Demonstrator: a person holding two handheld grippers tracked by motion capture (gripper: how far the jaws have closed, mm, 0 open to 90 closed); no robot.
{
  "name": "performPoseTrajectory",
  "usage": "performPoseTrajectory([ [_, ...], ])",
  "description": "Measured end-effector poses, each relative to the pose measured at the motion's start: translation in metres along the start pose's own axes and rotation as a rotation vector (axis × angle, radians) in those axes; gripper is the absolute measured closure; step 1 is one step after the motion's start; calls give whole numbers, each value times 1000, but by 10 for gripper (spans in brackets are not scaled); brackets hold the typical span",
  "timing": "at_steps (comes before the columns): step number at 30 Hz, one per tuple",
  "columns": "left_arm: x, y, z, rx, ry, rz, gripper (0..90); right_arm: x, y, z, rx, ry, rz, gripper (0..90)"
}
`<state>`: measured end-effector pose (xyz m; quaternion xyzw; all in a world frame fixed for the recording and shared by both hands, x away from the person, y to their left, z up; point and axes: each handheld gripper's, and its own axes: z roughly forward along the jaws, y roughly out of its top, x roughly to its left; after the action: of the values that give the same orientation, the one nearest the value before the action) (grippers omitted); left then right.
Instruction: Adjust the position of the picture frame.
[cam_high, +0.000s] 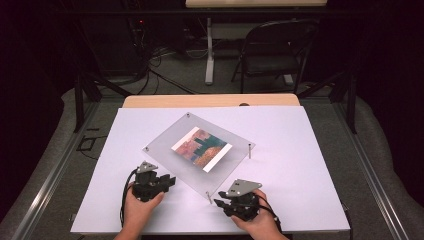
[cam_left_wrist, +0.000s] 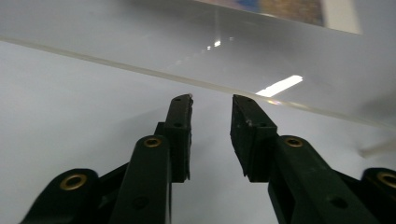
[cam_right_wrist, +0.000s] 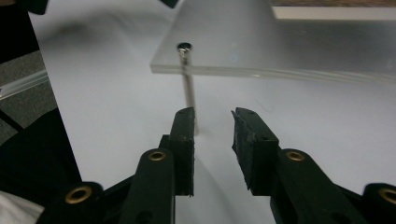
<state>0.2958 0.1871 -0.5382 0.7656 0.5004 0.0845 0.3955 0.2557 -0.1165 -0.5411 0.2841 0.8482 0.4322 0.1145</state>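
Around us a dark lab: our white table (cam_high: 300, 150), folding chair (cam_high: 272, 50), floor cables (cam_high: 155, 65), aluminium rails (cam_high: 50, 175).

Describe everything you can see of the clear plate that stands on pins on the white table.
The clear plate is a transparent rectangular sheet, acrylic by its look, with polished edges and a small hole at each corner. Thin metal pins at its corners hold it above the white table. It sits turned at an angle to the table's edges. A colourful picture with white end margins lies at its middle. Both hand-held grippers point at its near edge, apart from it, jaws open.
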Motion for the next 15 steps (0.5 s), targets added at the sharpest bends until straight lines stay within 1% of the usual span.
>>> performPoseTrajectory([
  [1, 0, 0, 0, 0, 0, 0, 654, 0, 0, 0, 0, 0, 0, 689],
  [2, -11, -5, -3, -5, -17, 18, 635, -7, -4, -11, -13, -19, 20, 678],
  [3, -17, -8, -3, 0, -29, 31, 630, -10, -5, -14, -17, -33, 23, 673],
  [4, -22, -10, -3, 2, -41, 48, 621, -14, -6, -19, -21, -51, 28, 670],
  [6, -34, -14, 0, 2, -44, 96, 600, -26, -7, -25, -37, -93, 45, 663],
  [8, -45, -17, 2, 21, -71, 131, 595, -42, -7, -30, -56, -138, 68, 658],
  [9, -48, -18, 4, 23, -83, 139, 591, -53, -7, -31, -63, -173, 77, 654],
  [11, -57, -20, 7, 31, -105, 167, 583, -69, -7, -31, -66, -211, 88, 654],
  [12, -60, -20, 8, 34, -110, 170, 575, -81, -8, -29, -57, -236, 101, 656],
  [13, -64, -21, 10, 29, -109, 175, 573, -87, -9, -28, -52, -248, 111, 657],
  [15, -69, -21, 13, 31, -131, 182, 568, -103, -10, -24, -44, -266, 142, 659],
])
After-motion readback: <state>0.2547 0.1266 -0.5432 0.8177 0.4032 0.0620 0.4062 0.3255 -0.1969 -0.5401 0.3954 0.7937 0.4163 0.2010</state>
